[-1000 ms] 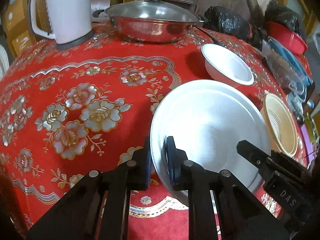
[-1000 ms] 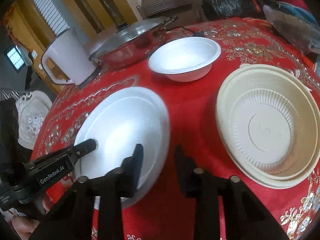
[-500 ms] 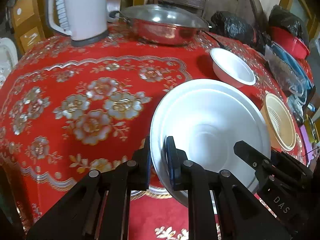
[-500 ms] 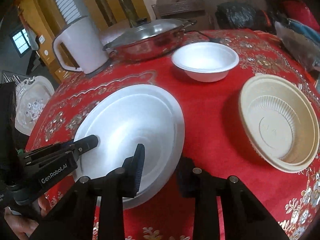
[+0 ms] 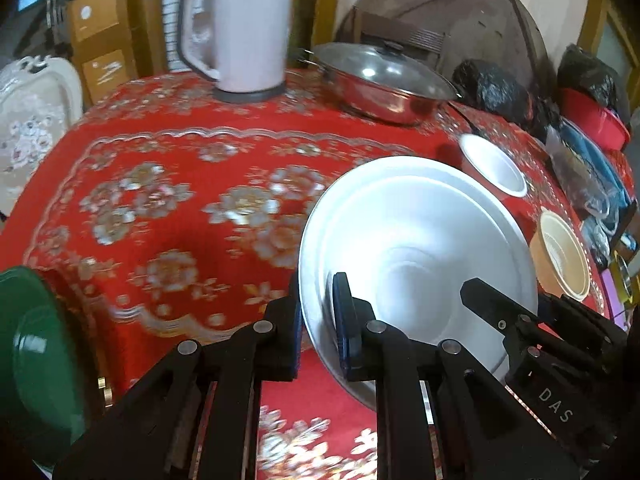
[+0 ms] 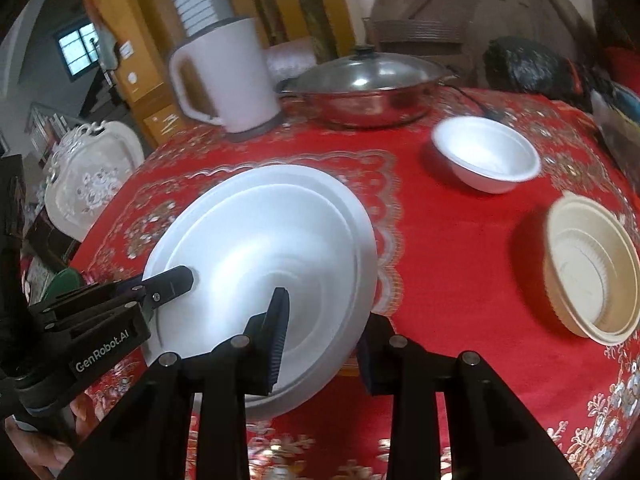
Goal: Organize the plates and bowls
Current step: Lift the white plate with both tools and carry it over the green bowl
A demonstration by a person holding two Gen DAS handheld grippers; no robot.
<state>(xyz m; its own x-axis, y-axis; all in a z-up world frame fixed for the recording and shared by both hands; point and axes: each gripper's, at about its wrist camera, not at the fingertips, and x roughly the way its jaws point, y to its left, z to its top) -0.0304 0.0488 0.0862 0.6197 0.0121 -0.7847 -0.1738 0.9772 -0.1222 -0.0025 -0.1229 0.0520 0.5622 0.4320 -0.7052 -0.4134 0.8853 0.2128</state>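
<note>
Left wrist view: white plate (image 5: 420, 248) clamped at its near rim by left gripper (image 5: 316, 336), tilted above the red tablecloth (image 5: 160, 184). Right gripper (image 6: 320, 340) straddles the opposite rim, jaws apart. White bowl (image 6: 486, 154) and beige bowl (image 6: 588, 268) sit separate, unstacked. Kettle (image 6: 224, 80) and lidded pan (image 6: 368, 88) stand behind

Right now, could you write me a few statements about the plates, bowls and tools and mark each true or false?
1. The left tool clamps the white plate's rim. True.
2. The right tool straddles the same plate's rim. True.
3. The small white bowl sits inside the beige bowl. False: they stand apart on the tablecloth.
4. The steel pan has no lid. False: its lid is on.
5. The kettle lies tipped over. False: it stands upright.
</note>
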